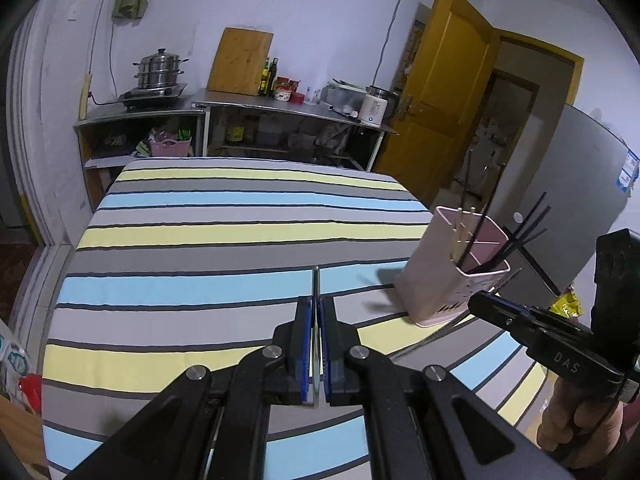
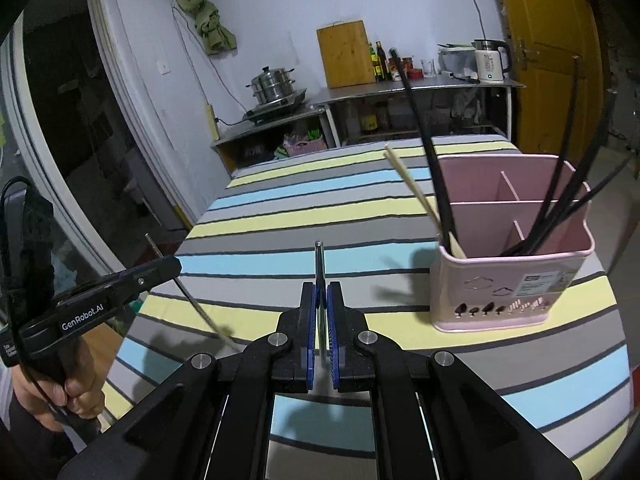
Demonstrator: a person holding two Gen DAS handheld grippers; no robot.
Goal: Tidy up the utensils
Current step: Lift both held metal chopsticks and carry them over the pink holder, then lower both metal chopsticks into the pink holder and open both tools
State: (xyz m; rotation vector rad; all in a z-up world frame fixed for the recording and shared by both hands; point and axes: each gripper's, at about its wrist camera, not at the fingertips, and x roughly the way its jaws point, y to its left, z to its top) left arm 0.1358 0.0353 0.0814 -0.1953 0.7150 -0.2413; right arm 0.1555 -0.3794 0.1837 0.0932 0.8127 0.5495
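One pink holder (image 2: 512,280) at three o'clock. Two light wooden chopsticks (image 2: 416,188) and some black chopsticks (image 2: 436,168), too tangled to count.

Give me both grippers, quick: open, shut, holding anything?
Left gripper: shut on a thin metal utensil, seen edge-on; its type can't be told.
Right gripper: shut on a thin dark utensil, likewise edge-on.
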